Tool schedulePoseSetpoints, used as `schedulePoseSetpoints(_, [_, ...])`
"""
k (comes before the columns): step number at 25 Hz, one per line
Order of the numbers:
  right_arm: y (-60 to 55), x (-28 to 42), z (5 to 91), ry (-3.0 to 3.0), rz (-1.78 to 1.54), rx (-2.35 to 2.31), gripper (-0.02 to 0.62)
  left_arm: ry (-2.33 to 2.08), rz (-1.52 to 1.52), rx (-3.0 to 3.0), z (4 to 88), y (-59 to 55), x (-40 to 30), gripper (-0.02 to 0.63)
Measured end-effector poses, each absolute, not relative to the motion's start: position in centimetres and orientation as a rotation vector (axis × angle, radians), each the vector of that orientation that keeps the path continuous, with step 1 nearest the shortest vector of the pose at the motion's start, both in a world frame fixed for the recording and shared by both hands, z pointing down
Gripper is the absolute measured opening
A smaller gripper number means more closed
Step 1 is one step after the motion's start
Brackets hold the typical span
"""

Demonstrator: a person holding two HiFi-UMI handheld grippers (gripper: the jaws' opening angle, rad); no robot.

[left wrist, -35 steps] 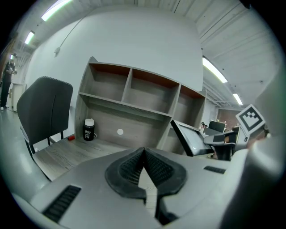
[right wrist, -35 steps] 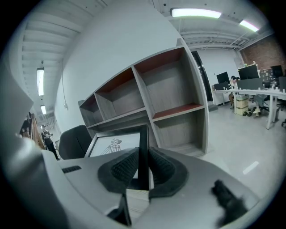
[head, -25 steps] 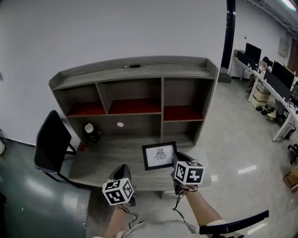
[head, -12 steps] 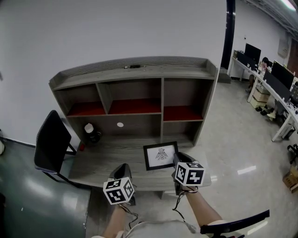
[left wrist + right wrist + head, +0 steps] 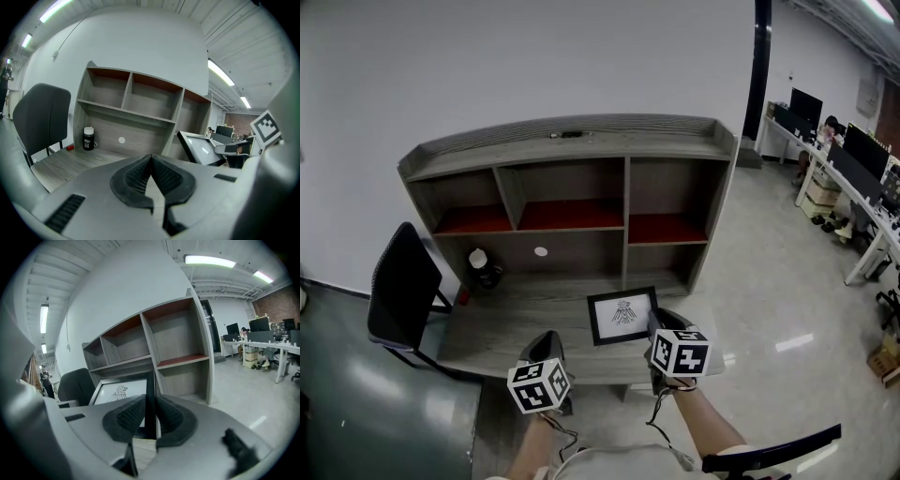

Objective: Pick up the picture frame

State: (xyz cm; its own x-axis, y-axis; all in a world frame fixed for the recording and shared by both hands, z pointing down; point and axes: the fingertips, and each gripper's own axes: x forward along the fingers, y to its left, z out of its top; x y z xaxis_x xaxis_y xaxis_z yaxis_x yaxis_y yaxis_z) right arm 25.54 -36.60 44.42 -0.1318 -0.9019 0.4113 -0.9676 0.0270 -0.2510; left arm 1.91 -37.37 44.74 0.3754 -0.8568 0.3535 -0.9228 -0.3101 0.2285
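The picture frame [image 5: 622,315], black-rimmed with a white print of a bird-like figure, stands tilted back on the right part of the grey wooden desk [image 5: 497,328]. My right gripper [image 5: 653,330] is shut on its right edge. In the right gripper view the black rim [image 5: 150,394] runs straight up between the two pads, and the print [image 5: 119,392] shows to the left. My left gripper [image 5: 547,354] hovers at the desk's front edge, left of the frame, shut on nothing. In the left gripper view its pads [image 5: 151,161] meet at the tips, with the frame [image 5: 199,147] off to the right.
A grey shelf unit [image 5: 572,178] with red-lined compartments stands at the back of the desk. A black bottle with a white cap [image 5: 481,265] sits at the back left beside a small red item [image 5: 69,147]. A black chair [image 5: 403,295] stands to the left. Office desks [image 5: 853,178] stand far right.
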Motion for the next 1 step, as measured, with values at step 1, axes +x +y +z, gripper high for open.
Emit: schedulePoseSetpoints(1, [-36.53, 25.48, 44.44, -2.146, 0.719, 1.973, 0.083, -1.546, 0.232, 2.252, 44.71, -37.31, 1.87, 0.012])
